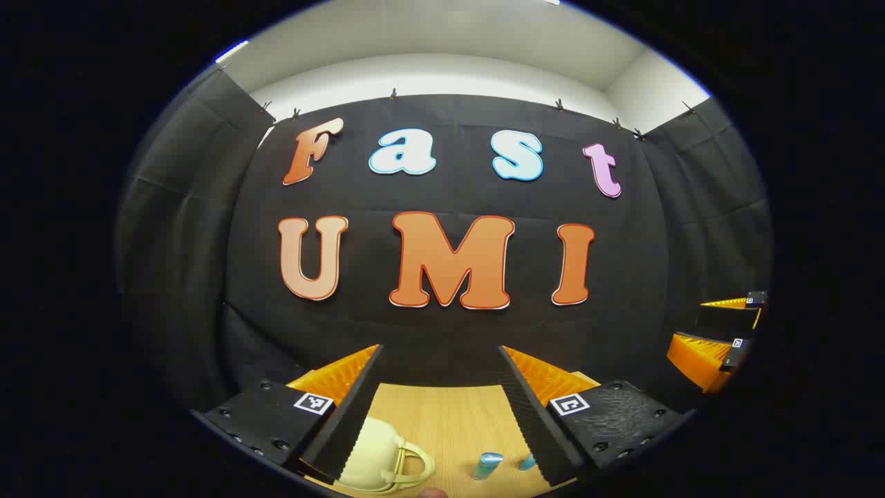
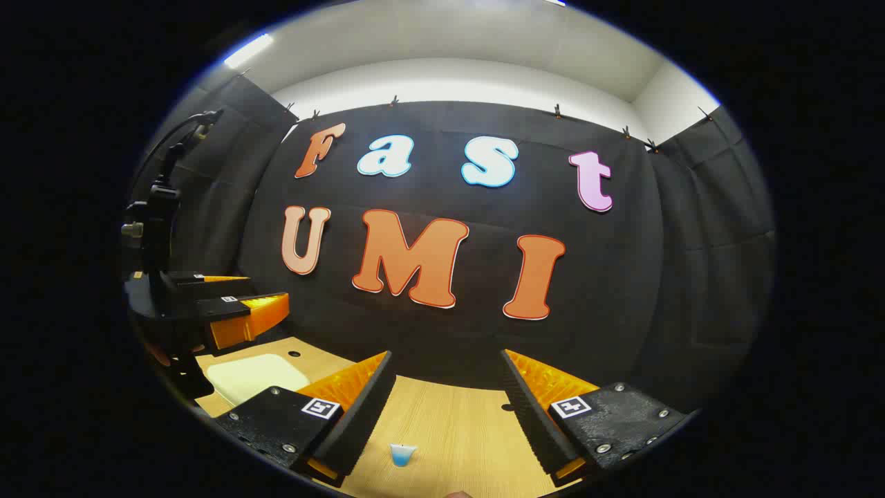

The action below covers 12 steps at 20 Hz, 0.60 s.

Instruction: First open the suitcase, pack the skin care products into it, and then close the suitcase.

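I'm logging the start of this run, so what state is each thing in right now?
Suitcase: on the table, appears closed, handle toward the bottles.
Bottles: upright on the table, not packed.
Left gripper: open, empty, raised above the table.
Right gripper: open, empty.

The left tool [image 1: 442, 408] hangs open above a pale suitcase [image 1: 377, 460] and blue bottles [image 1: 487, 465] on the table [image 1: 442, 415].

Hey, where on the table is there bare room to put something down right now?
Bare wood runs from the blue bottles back to the cloth wall, between the left tongs. In the right gripper view, wood is bare behind the small blue item, between the right tongs. It is crowded near the pale suitcase.
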Tool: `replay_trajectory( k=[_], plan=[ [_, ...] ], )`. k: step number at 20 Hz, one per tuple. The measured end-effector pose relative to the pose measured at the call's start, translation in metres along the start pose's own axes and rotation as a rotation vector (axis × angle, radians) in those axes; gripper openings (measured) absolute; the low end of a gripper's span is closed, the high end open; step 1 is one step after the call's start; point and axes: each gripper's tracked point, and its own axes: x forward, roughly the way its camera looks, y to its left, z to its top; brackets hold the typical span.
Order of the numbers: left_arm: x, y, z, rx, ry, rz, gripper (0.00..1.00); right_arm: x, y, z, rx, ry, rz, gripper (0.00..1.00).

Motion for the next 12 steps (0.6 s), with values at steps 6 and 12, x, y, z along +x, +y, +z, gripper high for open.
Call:
replay_trajectory(
  k=[6,12],
  plan=[
    [0.003,0.002,0.0,0.02,-0.014,0.037,0.97,0.021,0.0,0.0,-0.003,-0.02,0.033,0.92],
    [0.012,-0.006,-0.001,0.039,-0.023,0.088,0.98,0.048,-0.003,-0.004,0.027,-0.023,0.087,0.95]
  ],
)
